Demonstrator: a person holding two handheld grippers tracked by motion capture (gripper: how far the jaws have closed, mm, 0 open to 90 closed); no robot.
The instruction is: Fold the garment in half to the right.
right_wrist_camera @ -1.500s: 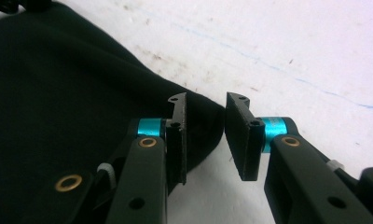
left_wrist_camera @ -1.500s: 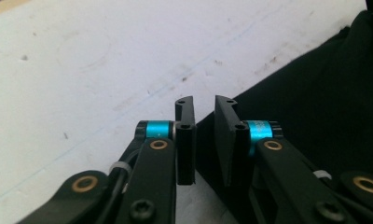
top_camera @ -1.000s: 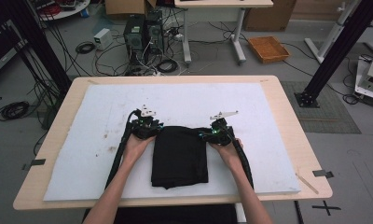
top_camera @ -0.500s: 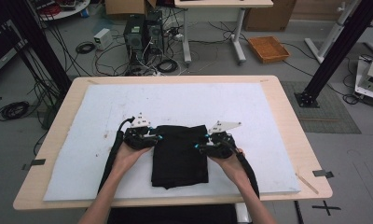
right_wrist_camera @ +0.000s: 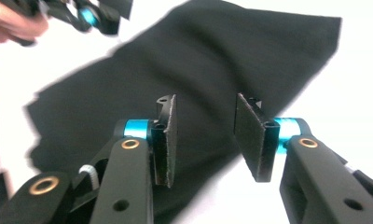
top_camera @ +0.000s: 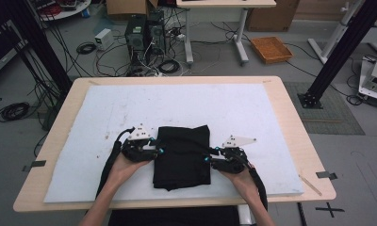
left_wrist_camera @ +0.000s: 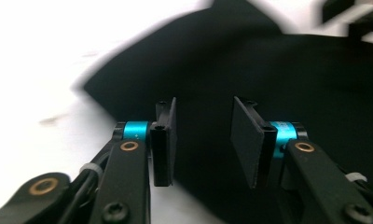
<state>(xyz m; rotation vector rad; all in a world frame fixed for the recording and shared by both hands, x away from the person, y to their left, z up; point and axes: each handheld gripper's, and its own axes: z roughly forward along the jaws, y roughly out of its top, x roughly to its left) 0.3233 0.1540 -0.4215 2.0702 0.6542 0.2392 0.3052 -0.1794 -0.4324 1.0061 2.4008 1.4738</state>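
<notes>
Black folded cloth [top_camera: 183,155], left claw [left_wrist_camera: 203,140] opening, right claw [right_wrist_camera: 204,140] opening, both empty

black cloth [left_wrist_camera: 278,70] edges blurred (motion), right side cut off

The worktop [top_camera: 290,101] is a light wooden table. A big white mat [top_camera: 252,117] lies flat on it and covers most of the top. A thin strip of bare wood shows around the mat on all sides. A folded black cloth [top_camera: 183,155] lies on the mat, close to the near edge and about midway between the left and right edges. A thin pale stick [top_camera: 311,184] lies on the bare wood by the near right corner. Small dark specks [top_camera: 102,153] dot the mat left of the cloth.
</notes>
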